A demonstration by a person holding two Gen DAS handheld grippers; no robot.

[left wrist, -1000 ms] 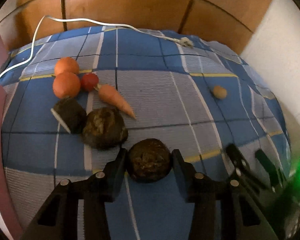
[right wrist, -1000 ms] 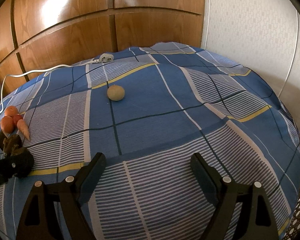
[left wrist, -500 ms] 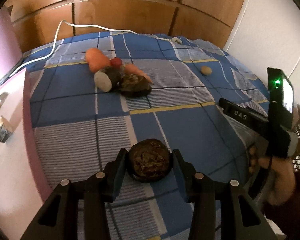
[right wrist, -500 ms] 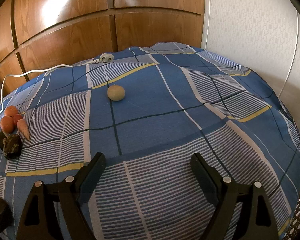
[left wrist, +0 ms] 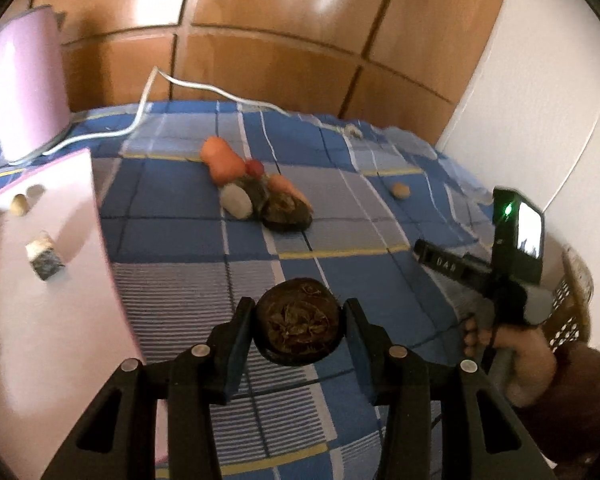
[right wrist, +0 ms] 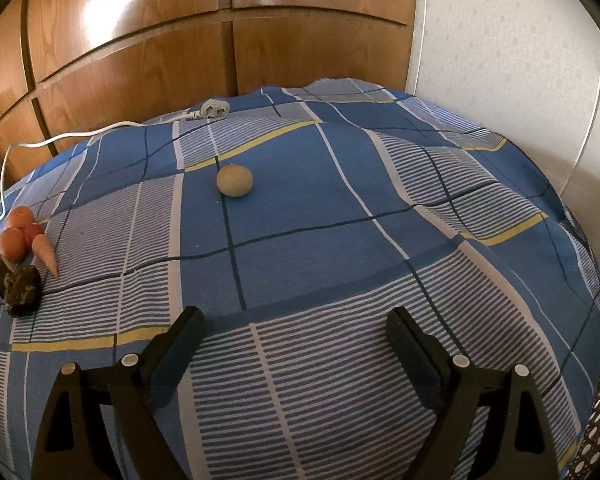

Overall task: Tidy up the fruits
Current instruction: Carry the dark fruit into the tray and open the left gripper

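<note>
Between the jaws of our left gripper (left wrist: 299, 330) sits a dark, rough, round fruit (left wrist: 299, 326), clamped on both flanks and carried clear of the bed (left wrist: 188, 248). We judge the step in hand to be carrying it to its place, most likely the pink board (left wrist: 40, 320) at the near left, where a small tan piece (left wrist: 20, 204) and a grey block (left wrist: 45, 261) already lie. To do it well, we should keep the grip as it is, since the rough skin seats well against the pads, hold the gripper's downward tilt steady so the fruit does not roll out forward, and lower it onto a bare part of the board, apart from the two pieces there, before we let go.

Farther out, at mid-bed, the remaining pile waits: two oranges (left wrist: 220, 160), a red one (left wrist: 255, 167), a carrot (left wrist: 290, 190), a pale cut piece (left wrist: 237, 201) and another dark lump (left wrist: 286, 212), all touching or nearly so. A lone tan fruit (right wrist: 234, 180) lies well apart to the right.

Our right gripper (right wrist: 296, 344) hangs over bare bedding, its jaws wide and opening further, nothing between them. We would send it to the lone tan fruit next, as it lies nearest that side.
</note>
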